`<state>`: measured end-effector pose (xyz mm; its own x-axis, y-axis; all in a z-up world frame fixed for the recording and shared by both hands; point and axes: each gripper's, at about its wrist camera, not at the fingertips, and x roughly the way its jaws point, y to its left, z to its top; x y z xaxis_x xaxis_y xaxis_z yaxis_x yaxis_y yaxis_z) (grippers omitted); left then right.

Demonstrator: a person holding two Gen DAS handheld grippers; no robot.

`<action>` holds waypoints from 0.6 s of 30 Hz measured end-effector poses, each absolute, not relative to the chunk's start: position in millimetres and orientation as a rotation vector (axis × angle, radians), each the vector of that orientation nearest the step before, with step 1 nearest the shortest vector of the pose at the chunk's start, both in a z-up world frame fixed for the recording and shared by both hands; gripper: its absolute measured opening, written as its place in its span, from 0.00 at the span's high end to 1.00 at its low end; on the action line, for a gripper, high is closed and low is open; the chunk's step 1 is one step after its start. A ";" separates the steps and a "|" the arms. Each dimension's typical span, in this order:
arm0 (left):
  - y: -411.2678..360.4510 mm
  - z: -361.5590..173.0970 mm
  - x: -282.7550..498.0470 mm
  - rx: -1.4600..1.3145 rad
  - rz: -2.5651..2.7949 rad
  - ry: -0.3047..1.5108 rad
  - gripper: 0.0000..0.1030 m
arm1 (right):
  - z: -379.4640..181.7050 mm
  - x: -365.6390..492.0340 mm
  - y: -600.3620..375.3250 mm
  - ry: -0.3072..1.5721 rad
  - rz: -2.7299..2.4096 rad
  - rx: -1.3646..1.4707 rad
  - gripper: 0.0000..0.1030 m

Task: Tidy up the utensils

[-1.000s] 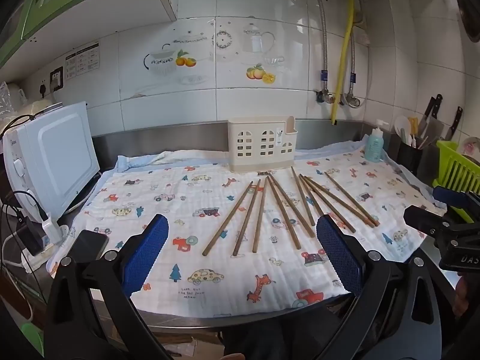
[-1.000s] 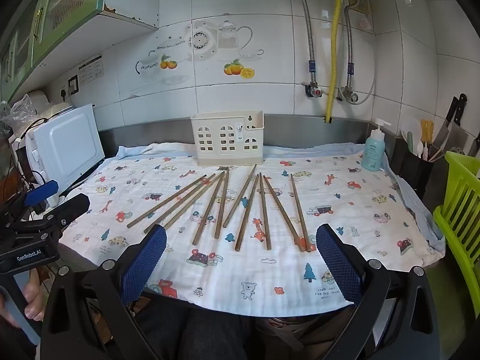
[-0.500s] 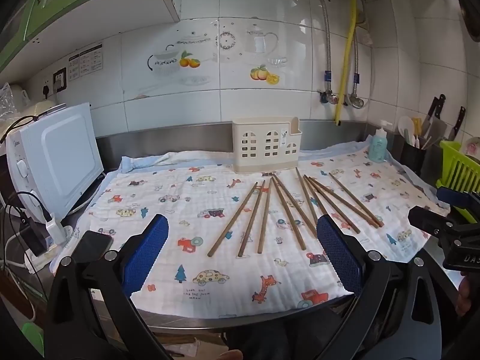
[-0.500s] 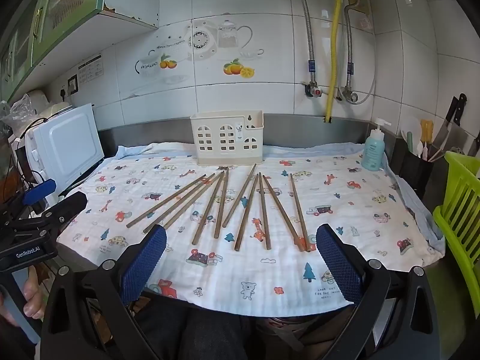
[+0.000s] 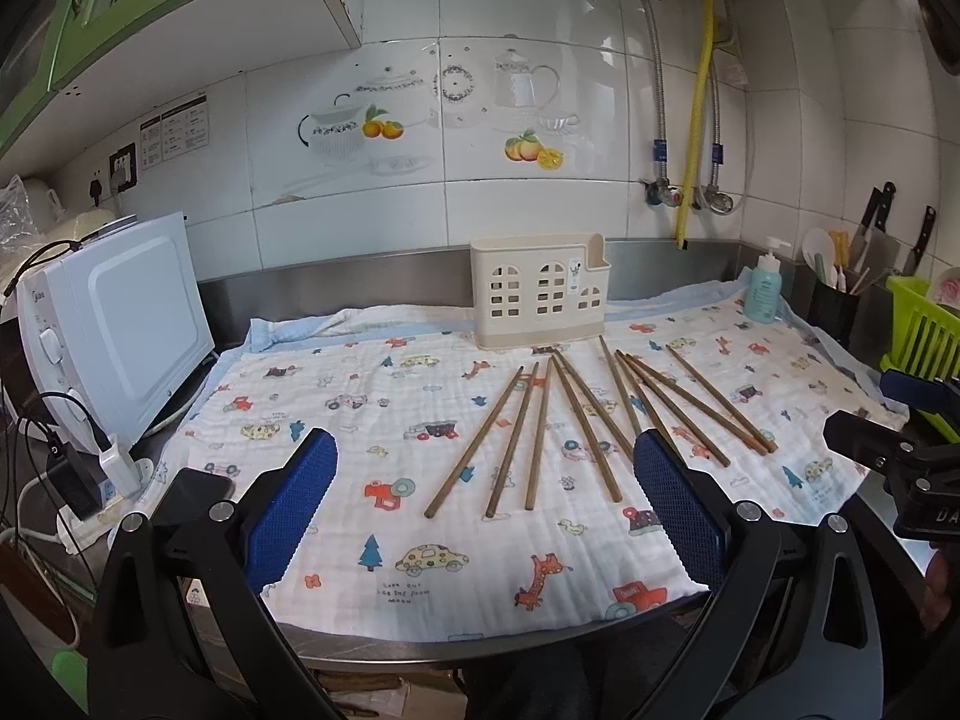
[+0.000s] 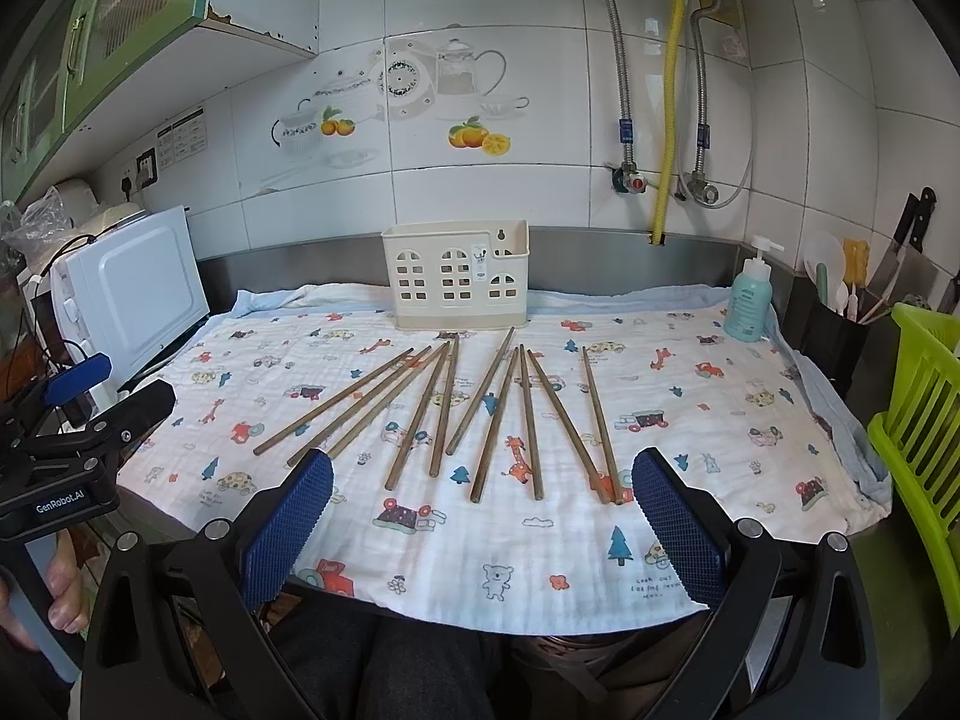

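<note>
Chopsticks (image 6: 480, 414) lie loose on a cartoon-print cloth (image 6: 690, 420) spread over the worktop (image 5: 372, 654), fanned out in front of the cream utensil holder (image 6: 456, 276). The holder stands upright at the back edge of the cloth, against the steel backsplash; its inside is hidden from both views. About ten sticks by count in the right wrist view — some cross or touch near their far ends, so the exact number is hard to fix.

Left gripper (image 5: 480, 516) hangs at the near edge of the cloth, jaws wide, nothing between the blue pads (image 5: 294, 504); the sticks sit beyond and slightly right of it. Right gripper (image 6: 480, 522) likewise — jaws wide and empty, the sticks' near tips just beyond the pads.

In the right wrist view the left gripper's body shows at the left of the cloth, with a hand (image 6: 57, 594) on its handle, partly cut off by the frame.

Left of the holder, a white microwave (image 5: 120, 324) sits off the cloth. Right of the holder, a teal pump bottle (image 6: 749, 300) on the cloth's back corner, then a dark tub of utensils (image 6: 834, 330) and a green rack (image 6: 924, 420), the last cropped by the frame edge.
</note>
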<state>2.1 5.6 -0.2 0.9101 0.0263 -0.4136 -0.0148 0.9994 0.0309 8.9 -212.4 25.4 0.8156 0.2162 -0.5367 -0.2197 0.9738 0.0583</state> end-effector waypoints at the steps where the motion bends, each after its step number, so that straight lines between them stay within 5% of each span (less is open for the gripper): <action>1: 5.7 0.0 2.3 0.025 0.020 0.426 0.04 | 25.5 9.0 -212.4 0.572 0.232 -0.007 0.06; 18: 9.6 -1.7 6.6 0.017 0.028 0.435 0.04 | 23.1 10.9 -210.8 0.580 0.231 -0.003 0.06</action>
